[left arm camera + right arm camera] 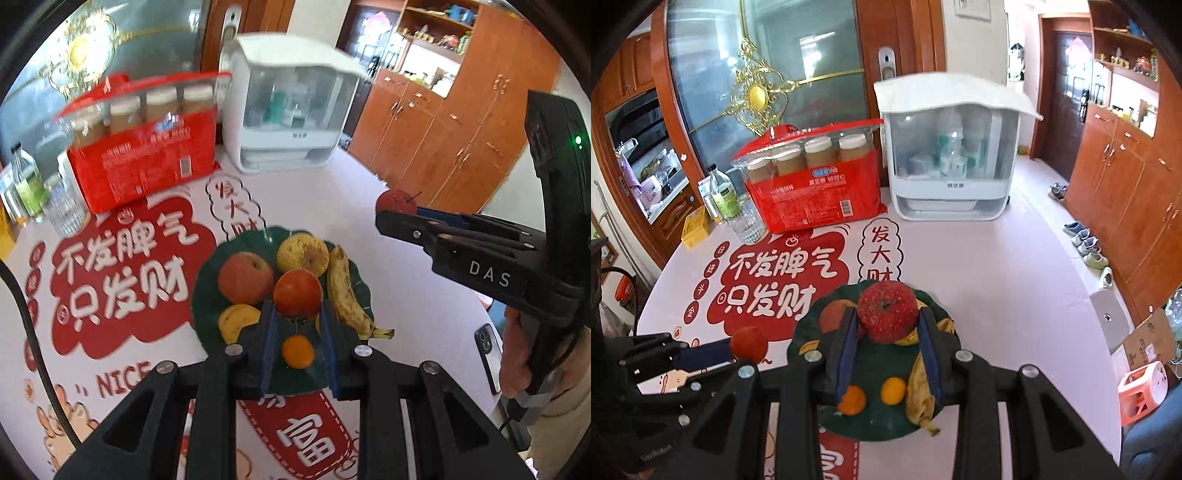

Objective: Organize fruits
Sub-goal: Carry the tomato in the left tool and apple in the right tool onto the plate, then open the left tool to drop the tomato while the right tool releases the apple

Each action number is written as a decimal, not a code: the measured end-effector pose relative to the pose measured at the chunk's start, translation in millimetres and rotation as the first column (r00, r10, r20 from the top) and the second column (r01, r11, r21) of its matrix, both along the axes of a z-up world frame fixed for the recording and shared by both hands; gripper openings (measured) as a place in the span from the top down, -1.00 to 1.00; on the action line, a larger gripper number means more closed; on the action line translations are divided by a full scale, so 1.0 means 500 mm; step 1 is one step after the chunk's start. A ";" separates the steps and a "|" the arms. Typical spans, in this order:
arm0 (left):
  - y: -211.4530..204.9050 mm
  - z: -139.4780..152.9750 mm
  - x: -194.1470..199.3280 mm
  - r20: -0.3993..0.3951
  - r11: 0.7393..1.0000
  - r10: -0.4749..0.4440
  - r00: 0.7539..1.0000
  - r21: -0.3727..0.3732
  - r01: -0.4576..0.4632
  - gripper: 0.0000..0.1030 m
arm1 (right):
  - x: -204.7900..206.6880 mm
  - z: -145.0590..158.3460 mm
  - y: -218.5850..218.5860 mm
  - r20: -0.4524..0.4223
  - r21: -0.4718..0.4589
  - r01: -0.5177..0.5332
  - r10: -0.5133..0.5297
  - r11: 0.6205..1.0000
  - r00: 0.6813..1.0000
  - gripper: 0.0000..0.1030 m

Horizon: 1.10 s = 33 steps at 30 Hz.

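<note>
**Two fruits held above the green plate**

Two grippers each carry one fruit over the dark green leaf-shaped plate (pixel 207 266). The left gripper (pixel 298 314) clamps a smooth orange-red round tomato (pixel 297 293) between its blue-padded fingers, above the plate's near side. The right gripper (pixel 888 325) pinches a speckled red apple (pixel 888 312) above the plate. On the plate lie a pale red apple (pixel 244 277), a yellow wrinkled apple (pixel 303 254), a brown-spotted banana (pixel 345 291) and a small orange mandarin (pixel 297 351).

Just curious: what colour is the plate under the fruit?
Dark green, leaf-shaped plate; clearest in the left wrist view.
</note>
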<state>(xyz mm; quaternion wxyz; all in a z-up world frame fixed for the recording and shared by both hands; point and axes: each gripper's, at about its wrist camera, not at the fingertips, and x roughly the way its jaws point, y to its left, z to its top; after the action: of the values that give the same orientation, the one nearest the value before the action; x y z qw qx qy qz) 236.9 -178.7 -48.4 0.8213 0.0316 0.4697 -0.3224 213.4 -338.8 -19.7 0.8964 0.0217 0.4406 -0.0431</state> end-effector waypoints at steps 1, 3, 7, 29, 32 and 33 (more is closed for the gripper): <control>-0.012 -0.017 0.004 -0.019 1.000 0.005 1.000 0.007 -0.005 0.58 | 0.008 -0.012 -0.008 -0.019 0.008 -0.008 0.008 1.000 1.000 0.36; -0.032 -0.050 0.007 -0.047 1.000 0.013 0.999 0.026 -0.012 0.58 | 0.021 -0.047 -0.017 -0.063 0.014 -0.026 0.027 1.000 0.998 0.36; -0.060 -0.106 0.010 -0.086 0.997 0.033 0.996 0.066 -0.028 0.58 | 0.037 -0.119 -0.026 -0.145 0.018 -0.065 0.067 0.998 0.987 0.36; -0.090 -0.198 0.060 -0.160 0.982 0.144 0.976 0.146 -0.121 0.54 | 0.077 -0.270 -0.052 -0.283 0.079 -0.151 0.168 0.985 0.944 0.34; -0.089 -0.199 0.063 -0.163 0.981 0.152 0.975 0.147 -0.129 0.44 | 0.075 -0.266 -0.054 -0.273 0.089 -0.156 0.175 0.984 0.946 0.32; -0.089 -0.198 0.063 -0.161 0.980 0.154 0.975 0.149 -0.131 0.42 | 0.075 -0.264 -0.055 -0.269 0.093 -0.161 0.180 0.983 0.946 0.30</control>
<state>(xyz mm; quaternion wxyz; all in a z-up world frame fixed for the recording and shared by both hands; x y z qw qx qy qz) 268.2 -223.2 -147.4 0.7945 0.0262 0.5609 -0.2311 250.8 -366.1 -151.9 0.8252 0.0086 0.5628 0.0475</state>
